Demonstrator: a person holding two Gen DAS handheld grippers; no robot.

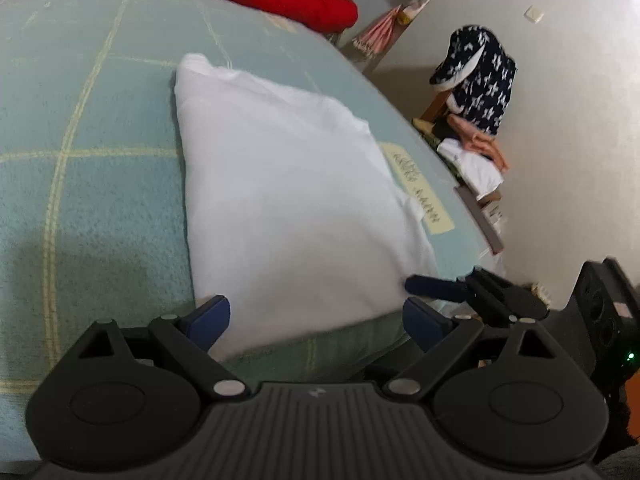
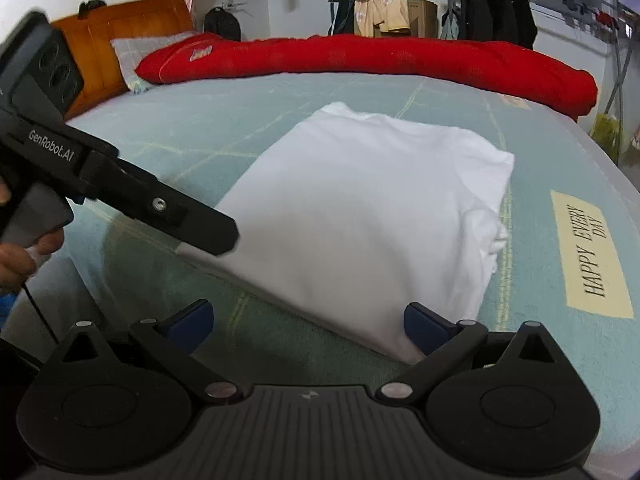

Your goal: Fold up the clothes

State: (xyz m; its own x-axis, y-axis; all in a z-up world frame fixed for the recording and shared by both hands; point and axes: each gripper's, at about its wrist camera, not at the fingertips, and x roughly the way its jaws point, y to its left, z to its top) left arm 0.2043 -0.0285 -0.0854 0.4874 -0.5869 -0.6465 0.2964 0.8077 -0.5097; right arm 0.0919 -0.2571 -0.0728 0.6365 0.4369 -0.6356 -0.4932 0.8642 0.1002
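A white garment [image 1: 296, 200], folded into a neat rectangle, lies flat on a bed covered by a pale blue blanket [image 1: 100, 184] with thin yellow lines. It sits near the edge of the bed, just in front of both tools.

The left gripper [image 1: 316, 316] hangs low over the near edge of the fold with its blue-tipped fingers [image 1: 212, 316] spread wide apart; nothing is between them, and the cloth's near corner lies in the gap below. The right gripper [image 2: 306, 326] is also spread wide, its right finger close beside the near corner of the white garment [image 2: 360, 216], holding nothing.

From the right-hand camera, a hand [image 2: 18, 256] grips the handle of the left tool, whose black tip reaches over the left edge of the cloth.

A long red bolster [image 2: 360, 60] runs along the far side of the bed. A cream label [image 2: 588, 256] reading "HAPPY EVERY DAY" is sewn on the blanket just right of the garment. A wooden headboard [image 2: 104, 36] stands at the far left, and dark jackets [image 2: 496, 8] hang on a rack behind.
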